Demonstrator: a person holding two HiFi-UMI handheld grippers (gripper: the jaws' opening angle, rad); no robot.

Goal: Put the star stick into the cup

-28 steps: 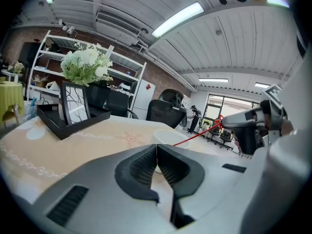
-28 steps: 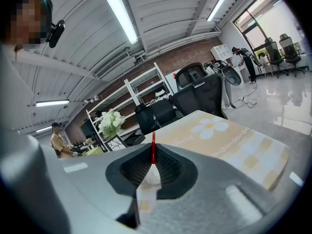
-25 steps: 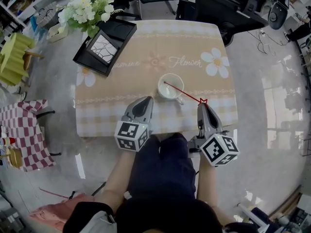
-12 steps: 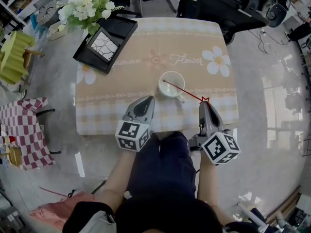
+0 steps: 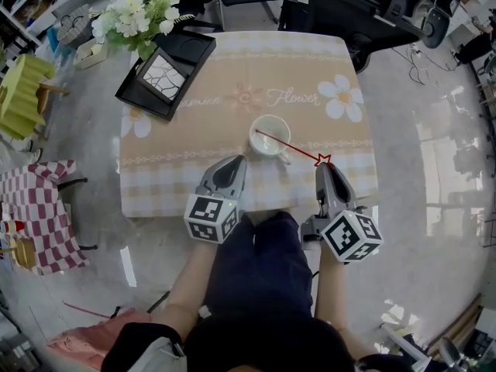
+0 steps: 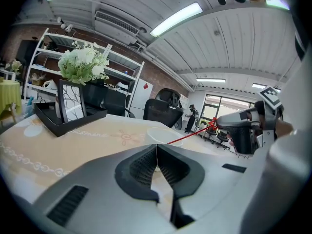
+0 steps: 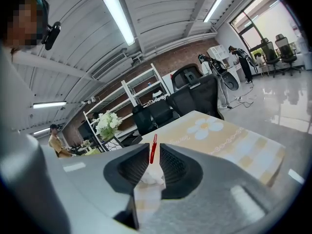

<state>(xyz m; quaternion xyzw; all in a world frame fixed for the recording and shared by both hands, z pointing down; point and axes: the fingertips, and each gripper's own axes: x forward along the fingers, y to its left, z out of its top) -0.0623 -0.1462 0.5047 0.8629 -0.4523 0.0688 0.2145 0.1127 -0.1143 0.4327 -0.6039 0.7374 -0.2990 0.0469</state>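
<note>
1. Right of centre in the head view, your right gripper [image 5: 324, 169] has just been opening its jaws. The right gripper view shows them standing apart, with the red star end of the star stick [image 7: 153, 149] upright in the gap and seemingly no longer pinched.
2. The star stick [image 5: 288, 146] slants from inside the white cup [image 5: 273, 124] at mid-frame down to that gripper, star end well outside the rim.
3. Your left gripper [image 5: 231, 163], lower left of the cup, is closed on nothing and apart from the cup.
4. Risk: the stick leans shallowly, so once freed it may tip back out over the rim onto the table [image 5: 310, 68].
5. Risk: if the star snags on a pad as you withdraw, it could drag the stick out or topple the unsteadied cup.
</note>
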